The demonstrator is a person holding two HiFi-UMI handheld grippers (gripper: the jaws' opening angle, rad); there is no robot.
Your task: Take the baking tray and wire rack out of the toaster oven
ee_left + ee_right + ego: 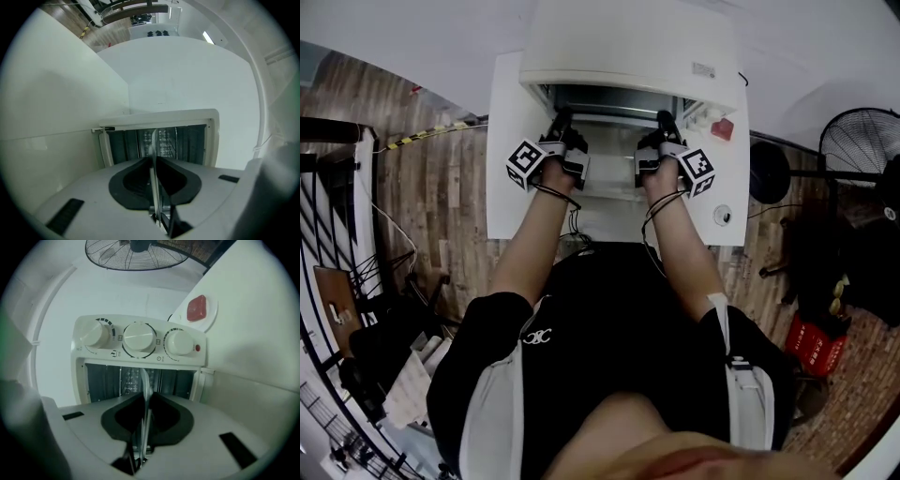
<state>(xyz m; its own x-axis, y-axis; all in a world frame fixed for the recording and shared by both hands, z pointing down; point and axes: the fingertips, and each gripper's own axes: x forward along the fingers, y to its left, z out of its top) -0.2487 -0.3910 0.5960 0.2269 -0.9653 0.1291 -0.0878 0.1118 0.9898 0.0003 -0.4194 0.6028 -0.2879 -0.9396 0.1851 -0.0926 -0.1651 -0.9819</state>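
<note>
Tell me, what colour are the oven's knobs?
Cream-white. The knobs show best in the right gripper view.

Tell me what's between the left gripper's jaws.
A thin metal edge, apparently the baking tray, pinched by the left gripper and reaching into the toaster oven; the left gripper view shows it.

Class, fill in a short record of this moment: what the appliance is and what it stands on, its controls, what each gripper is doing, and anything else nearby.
Appliance: white toaster oven, front open, on a white table
Controls: three dials beside the opening
Left gripper: at the opening, jaws shut on a thin metal edge, apparently the baking tray
Right gripper: at the opening, jaws likewise shut on the thin metal edge
Nearby: fan on the floor to the person's right
</note>
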